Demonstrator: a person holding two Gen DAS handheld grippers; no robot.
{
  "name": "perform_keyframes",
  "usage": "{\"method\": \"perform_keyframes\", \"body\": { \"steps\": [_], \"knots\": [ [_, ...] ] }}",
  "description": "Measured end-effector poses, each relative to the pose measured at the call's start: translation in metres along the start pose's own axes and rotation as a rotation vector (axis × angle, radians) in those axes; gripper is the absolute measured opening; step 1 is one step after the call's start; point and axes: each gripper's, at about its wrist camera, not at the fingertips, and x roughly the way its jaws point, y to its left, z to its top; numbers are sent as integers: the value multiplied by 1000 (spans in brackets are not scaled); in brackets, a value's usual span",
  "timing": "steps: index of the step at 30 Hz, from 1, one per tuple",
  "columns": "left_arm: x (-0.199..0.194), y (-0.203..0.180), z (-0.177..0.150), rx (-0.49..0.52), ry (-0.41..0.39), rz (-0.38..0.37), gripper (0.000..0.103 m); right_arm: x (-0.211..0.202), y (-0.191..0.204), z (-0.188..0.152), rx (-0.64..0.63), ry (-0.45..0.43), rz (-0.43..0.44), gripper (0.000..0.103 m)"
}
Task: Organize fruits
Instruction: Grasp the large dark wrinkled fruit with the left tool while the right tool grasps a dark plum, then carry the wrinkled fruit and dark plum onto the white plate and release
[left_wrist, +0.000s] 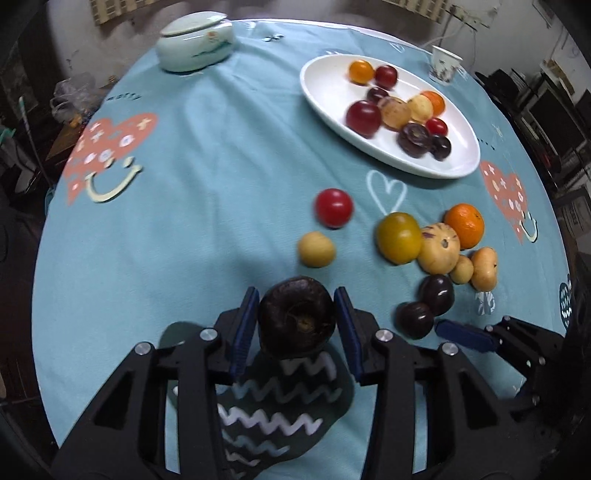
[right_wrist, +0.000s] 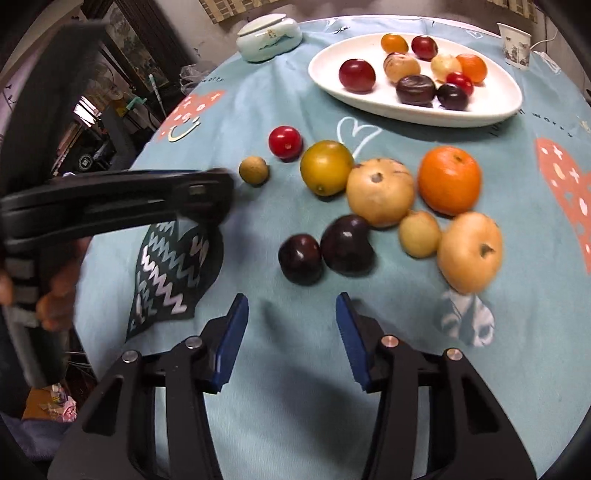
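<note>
The left gripper (left_wrist: 297, 317), seen from its own wrist camera, has its blue pads on either side of a dark brown round fruit (left_wrist: 297, 319), closed onto it, the fruit sitting just above a dark green heart patch (left_wrist: 280, 402) on the teal tablecloth (left_wrist: 207, 177); beyond it a small tan fruit (left_wrist: 316, 249) and a red tomato (left_wrist: 333, 208) lie apart on the cloth; to the right a cluster gathers: a yellow-green fruit (left_wrist: 399, 237), a striped pale fruit (left_wrist: 439, 248), an orange mandarin (left_wrist: 465, 225), and two dark plums (left_wrist: 424, 306) touching each other; a blue pad of the right gripper (left_wrist: 461, 334) pokes in beside the plums; the white oval plate (left_wrist: 325, 85) further back holds red, orange, pale and dark fruits; a pale lidded ceramic jar (left_wrist: 194, 40) and a paper cup (left_wrist: 445, 64) stand at the far edge.

From the right wrist camera, the right gripper (right_wrist: 291, 325) stands partly open with nothing between its pads, only bare cloth; the two plums lie just ahead of it; the left gripper's black body (right_wrist: 118, 199) crosses the left side, a hand (right_wrist: 55, 291) visible below it; the plate (right_wrist: 498, 107) sits at the far side.
</note>
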Motion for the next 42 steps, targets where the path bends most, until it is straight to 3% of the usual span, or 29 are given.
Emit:
{"method": "perform_keyframes", "body": {
  "steps": [4, 10, 15, 20, 32, 38, 42],
  "knots": [
    [-6, 11, -6, -11, 3, -2, 42, 13, 8, 12, 0, 2, 19, 50],
    [-11, 14, -16, 5, 5, -20, 42, 23, 12, 25, -19, -9, -17, 28],
    [-17, 11, -15, 22, -14, -37, 42, 9, 11, 17, -47, -12, -2, 28],
    [-31, -5, -10, 71, -62, -50, 43, -17, 6, 3, -18, -35, 51, 28],
    [-47, -59, -2, 190, -104, -81, 43, -46, -27, -44, 86, -51, 69, 28],
    [-46, -80, 14, 236, -116, -89, 43, -58, -38, -43, 101, -77, 60, 28],
    [-42, -90, 40, 259, -142, -83, 43, -69, -48, -14, 85, -120, 41, 28]
  ]
}}
